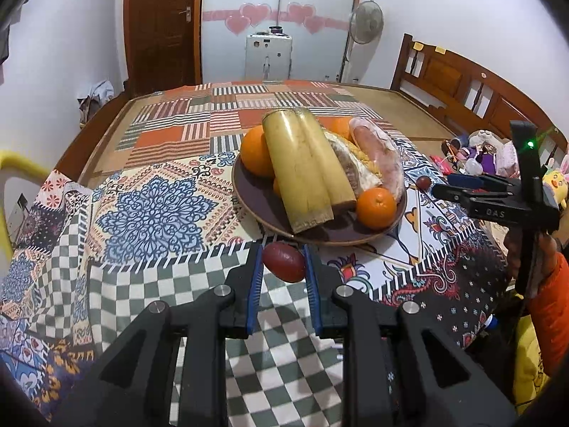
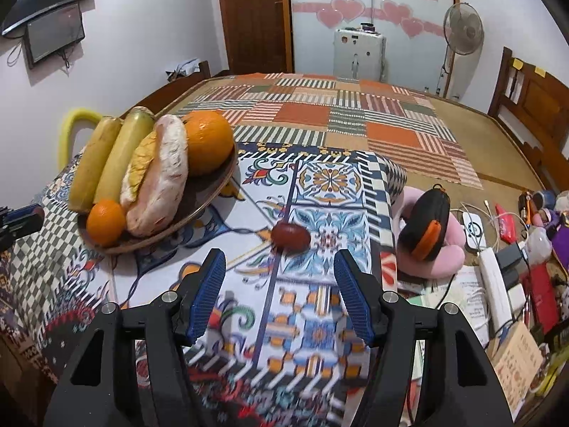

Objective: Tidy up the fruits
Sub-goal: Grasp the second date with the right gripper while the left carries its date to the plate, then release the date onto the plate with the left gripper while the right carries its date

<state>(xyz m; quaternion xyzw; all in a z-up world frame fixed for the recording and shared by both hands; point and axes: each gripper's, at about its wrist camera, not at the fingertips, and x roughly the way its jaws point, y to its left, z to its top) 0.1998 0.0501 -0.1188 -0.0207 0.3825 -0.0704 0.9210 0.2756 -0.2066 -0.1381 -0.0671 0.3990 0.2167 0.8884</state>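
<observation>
One dark red, oval fruit, a jujube or small plum by its look (image 1: pixel 283 262), is clenched between the blue pads of the left gripper (image 1: pixel 283 267), held across its narrow width with its ends free; the pinch appears sound, and the fruit seems clear of the patterned cloth (image 1: pixel 149 210); judged purpose: carriage to the brown plate (image 1: pixel 256 203), whose near rim lies just beyond the fingertips at twelve o'clock.

A second dark red fruit of the same kind (image 2: pixel 291 236) lies loose on the tablecloth (image 2: pixel 320 178); in the right wrist view it sits at twelve o'clock from the right gripper (image 2: pixel 281 284), just beyond the fingertips and centred on the gap; the jaws stand parted and empty, wider than the fruit; judged step: approach for pickup, nothing yet touched.

The plate is already crowded; two yellow-green stalk sections, sugarcane or bamboo shoot, not resolvable (image 1: pixel 302 167), lie across its middle; a large orange (image 1: pixel 256 153) sits at their nine o'clock, a small orange (image 1: pixel 377 208) at the near rim, and two pale wrapped items (image 1: pixel 377 163) at three o'clock; free space shows only at the near left rim; a small round fruit dropped there may roll.

Clutter, including a black and orange pouch (image 2: pixel 425 227), lies beyond the cloth at the right gripper's three o'clock, well apart from the fruit.
</observation>
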